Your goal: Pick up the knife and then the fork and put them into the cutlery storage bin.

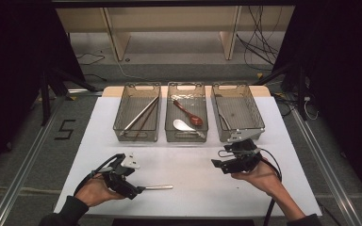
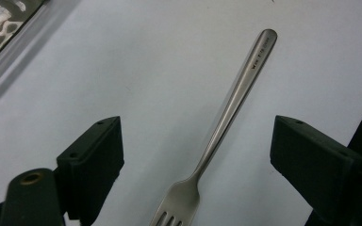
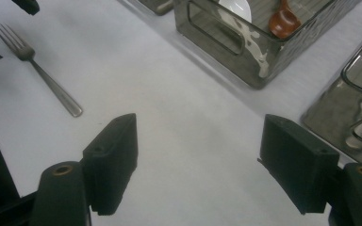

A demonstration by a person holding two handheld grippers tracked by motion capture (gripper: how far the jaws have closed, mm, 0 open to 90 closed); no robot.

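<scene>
The fork (image 2: 226, 117) lies flat on the white table (image 1: 193, 188), its tines cut off at the frame's lower edge in the left gripper view; the left gripper (image 2: 195, 155) straddles it, jaws spread, not touching; the right gripper (image 3: 198, 165) hangs spread over bare table. Three bins (image 1: 186, 136); chopsticks (image 1: 140, 116), seemingly two; two spoons (image 1: 187, 113); the right bin's contents are unclear.
</scene>
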